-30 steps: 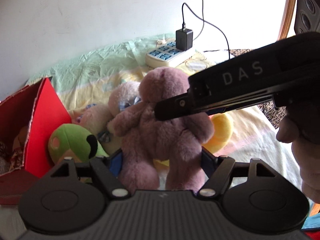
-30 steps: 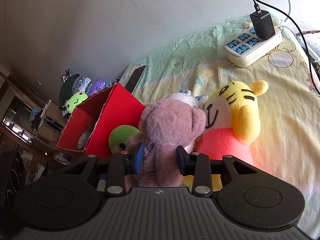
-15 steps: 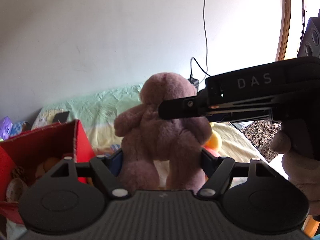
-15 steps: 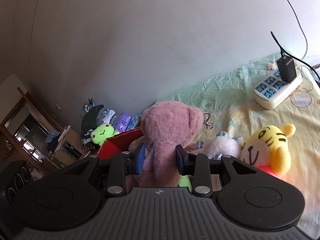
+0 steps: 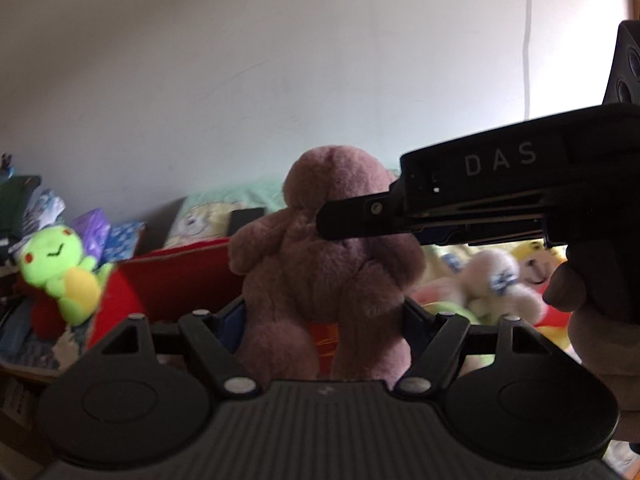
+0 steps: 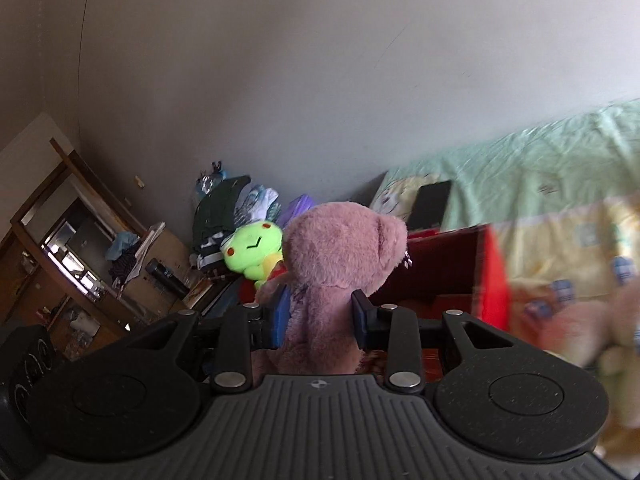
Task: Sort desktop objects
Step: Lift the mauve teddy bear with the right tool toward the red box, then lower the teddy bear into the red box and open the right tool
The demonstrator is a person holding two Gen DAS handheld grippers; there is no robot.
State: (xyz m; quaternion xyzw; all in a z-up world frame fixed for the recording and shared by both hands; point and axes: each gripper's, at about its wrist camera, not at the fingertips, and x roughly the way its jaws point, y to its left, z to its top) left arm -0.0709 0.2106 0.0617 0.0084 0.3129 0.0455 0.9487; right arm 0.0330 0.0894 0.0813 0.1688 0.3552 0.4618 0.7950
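Note:
Both grippers hold one mauve plush bear (image 5: 328, 264) in the air. My left gripper (image 5: 323, 316) is shut on its lower body. My right gripper (image 6: 318, 316) is shut on its body below the head (image 6: 340, 252); its black finger (image 5: 360, 212) crosses the bear's head in the left wrist view. A red cardboard box (image 5: 180, 276) stands just behind and below the bear, also seen in the right wrist view (image 6: 452, 268). A white plush (image 5: 496, 284) and a yellow tiger plush (image 5: 536, 264) lie on the bed at right.
A green frog plush (image 5: 60, 264) sits left of the box, beside a pile of clothes and packets (image 6: 236, 208). A black phone (image 6: 430, 204) lies on the pale green and yellow sheet (image 6: 540, 176). A wooden desk with clutter (image 6: 80, 256) stands far left.
Both grippers have carried the bear up and to the left, from above the plush pile to in front of the red box. The power strip has left both views.

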